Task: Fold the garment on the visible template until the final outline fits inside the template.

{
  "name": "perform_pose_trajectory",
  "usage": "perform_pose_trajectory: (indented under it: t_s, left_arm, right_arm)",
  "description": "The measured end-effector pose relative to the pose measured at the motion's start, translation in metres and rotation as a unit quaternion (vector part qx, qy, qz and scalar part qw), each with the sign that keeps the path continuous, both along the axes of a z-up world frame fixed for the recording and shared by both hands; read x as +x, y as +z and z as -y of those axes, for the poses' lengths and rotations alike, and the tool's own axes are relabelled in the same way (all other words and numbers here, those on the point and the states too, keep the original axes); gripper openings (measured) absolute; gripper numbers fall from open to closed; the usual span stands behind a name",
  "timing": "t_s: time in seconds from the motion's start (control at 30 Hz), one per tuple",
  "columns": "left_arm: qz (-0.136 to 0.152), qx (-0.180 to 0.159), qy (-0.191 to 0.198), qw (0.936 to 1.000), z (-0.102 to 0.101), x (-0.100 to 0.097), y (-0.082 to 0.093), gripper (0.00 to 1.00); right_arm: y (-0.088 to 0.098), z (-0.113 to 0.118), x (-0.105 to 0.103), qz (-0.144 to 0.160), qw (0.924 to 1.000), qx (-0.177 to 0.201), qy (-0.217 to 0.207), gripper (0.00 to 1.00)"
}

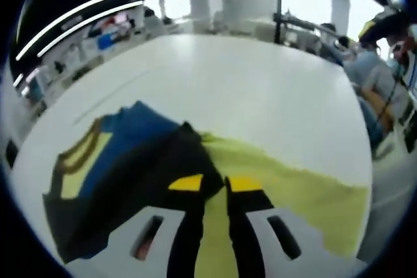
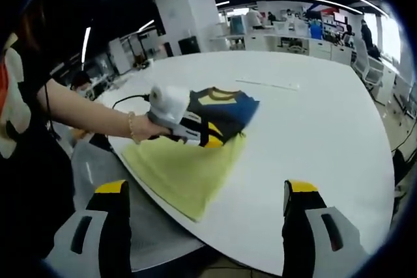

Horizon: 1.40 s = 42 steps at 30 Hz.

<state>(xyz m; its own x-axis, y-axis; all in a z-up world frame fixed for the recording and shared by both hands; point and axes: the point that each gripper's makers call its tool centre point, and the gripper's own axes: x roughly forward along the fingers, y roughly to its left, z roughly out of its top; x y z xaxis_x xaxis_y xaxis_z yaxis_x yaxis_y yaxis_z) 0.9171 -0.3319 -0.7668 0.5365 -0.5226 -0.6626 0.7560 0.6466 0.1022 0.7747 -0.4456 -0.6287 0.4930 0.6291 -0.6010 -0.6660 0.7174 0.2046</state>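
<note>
Two yellow-tipped jaws of the right gripper rise wide apart at the near edge of the right gripper view, holding nothing and standing off the table's near rim. Beyond them lies the white table, and on its near-left edge the yellow-green template, one corner reaching the rim. The garment, dark blue and black with a yellow neck panel, lies on the template's far end, partly bunched. The left gripper sits on the garment's near edge, gripped by a person's hand with a bracelet at the wrist.

In the left gripper view, the left gripper shows its jaws close together, yellow tips almost touching over the garment's black edge where it meets the template; whether fabric is pinched between them cannot be told. Farther off, bare table extends, then desks and seated people at the room's edge.
</note>
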Motion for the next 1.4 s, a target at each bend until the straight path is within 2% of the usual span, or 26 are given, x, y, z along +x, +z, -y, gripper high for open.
perform_pose_trajectory:
  t_s: [0.13, 0.3, 0.5, 0.73, 0.93, 1.4]
  left_arm:
    - [0.002, 0.020, -0.010, 0.9998, 0.000, -0.001, -0.008, 0.08]
    - [-0.003, 0.012, -0.008, 0.9999, 0.002, -0.001, -0.007, 0.03]
    - [-0.030, 0.001, 0.014, 0.9995, 0.001, 0.002, -0.007, 0.00]
    - [-0.031, -0.019, 0.021, 0.9991, 0.002, -0.002, 0.003, 0.00]
    - [-0.033, -0.028, 0.015, 0.9990, 0.005, -0.006, 0.009, 0.00]
    - [-0.052, -0.027, -0.004, 0.9983, 0.000, -0.027, 0.006, 0.00]
  right_arm:
    - [-0.001, 0.001, 0.002, -0.001, 1.0000, 0.002, -0.001, 0.98]
    - [-0.001, 0.001, 0.004, -0.001, 1.0000, 0.004, -0.003, 0.98]
    - [-0.002, -0.001, 0.003, -0.002, 1.0000, 0.005, -0.002, 0.98]
    - [-0.001, 0.001, 0.003, 0.001, 1.0000, 0.005, -0.005, 0.98]
    - [0.000, 0.001, 0.003, 0.004, 0.9999, 0.007, -0.007, 0.98]
    - [0.002, 0.000, 0.002, 0.008, 0.9999, 0.009, -0.010, 0.98]
